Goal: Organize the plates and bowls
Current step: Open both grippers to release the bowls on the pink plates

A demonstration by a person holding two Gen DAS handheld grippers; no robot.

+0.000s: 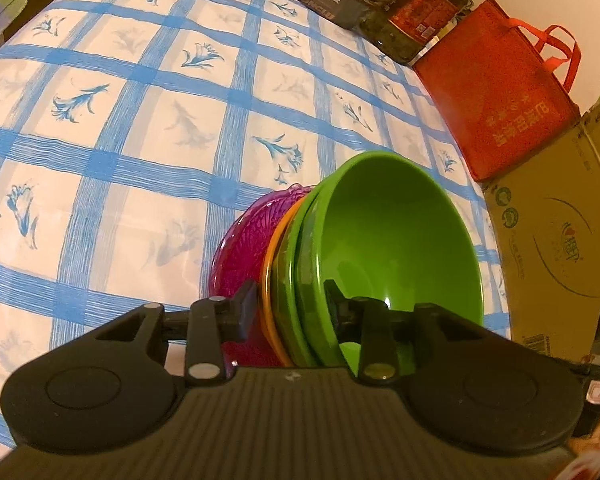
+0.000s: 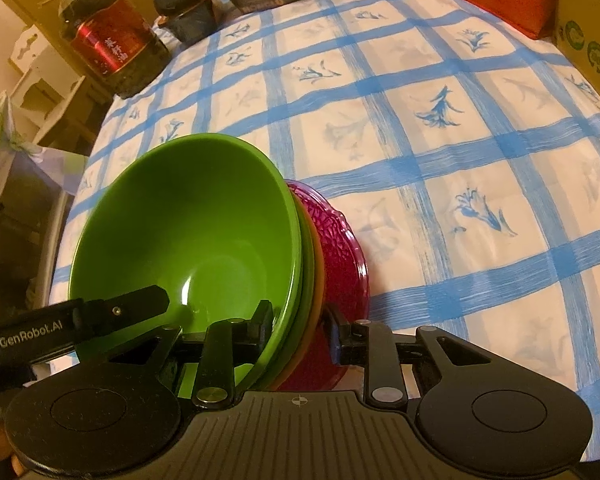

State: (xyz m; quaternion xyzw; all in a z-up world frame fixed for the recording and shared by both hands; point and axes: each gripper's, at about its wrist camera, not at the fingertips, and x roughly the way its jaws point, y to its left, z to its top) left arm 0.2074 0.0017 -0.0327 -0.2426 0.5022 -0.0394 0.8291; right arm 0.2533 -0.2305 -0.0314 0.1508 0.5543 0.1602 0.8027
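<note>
Item: nested stack, green bowl (image 1: 400, 240) on top, w/ orange plate (image 1: 268, 264) and purple plate (image 1: 239, 248) beneath.
Loc.: being set near the tabletop (image 1: 139, 140) edge, by the box (image 1: 560, 240).
L gripper (image 1: 289, 300): jaws being kept closed across the stack's rims.
R gripper (image 2: 300, 324): likewise, opposite side.
Reason, judged: two-sided grip is being used so the stack isn't tipping.

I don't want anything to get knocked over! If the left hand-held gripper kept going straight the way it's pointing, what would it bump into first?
Probably the stacked dishes: the left hand-held gripper already straddles the rims of the green bowl and pink plate. Beyond them lies the checked tablecloth.
</note>
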